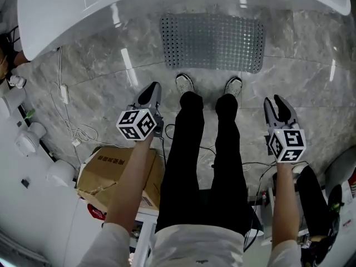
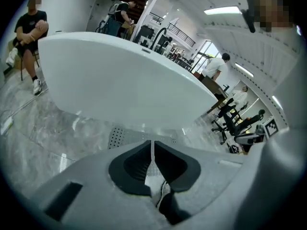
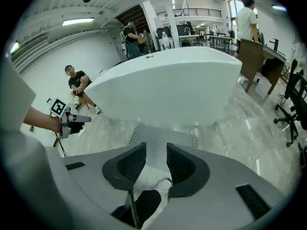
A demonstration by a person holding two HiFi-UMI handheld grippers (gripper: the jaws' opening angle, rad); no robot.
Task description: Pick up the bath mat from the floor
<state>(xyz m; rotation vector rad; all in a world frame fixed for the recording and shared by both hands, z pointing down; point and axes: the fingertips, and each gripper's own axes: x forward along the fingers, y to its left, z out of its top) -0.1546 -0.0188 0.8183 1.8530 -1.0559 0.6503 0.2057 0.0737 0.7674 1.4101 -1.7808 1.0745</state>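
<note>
Place: an open-plan lab or office hall with a mock bathroom corner in it.
Bathroom part: a white freestanding bathtub (image 1: pixel 167 4) and a perforated bath mat (image 1: pixel 212 42) are seen on a grey marble-look floor (image 1: pixel 100 77).
Hall part: office chairs (image 3: pixel 293 104), a desk (image 3: pixel 261 56), an upper-level railing (image 3: pixel 201 12) and a ceiling strip light (image 3: pixel 79 21) are seen beyond the tub.
Work clutter: loose cables (image 1: pixel 69 121) on the floor and a cardboard box (image 1: pixel 111 171) are seen nearby.

Bath mat (image 2: pixel 115 137) mostly hidden behind left gripper (image 2: pixel 152 145).

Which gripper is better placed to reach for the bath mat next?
Right, probably: the right gripper has its jaws apart, framing the bath mat ahead. The left gripper is shut and must open first.
</note>
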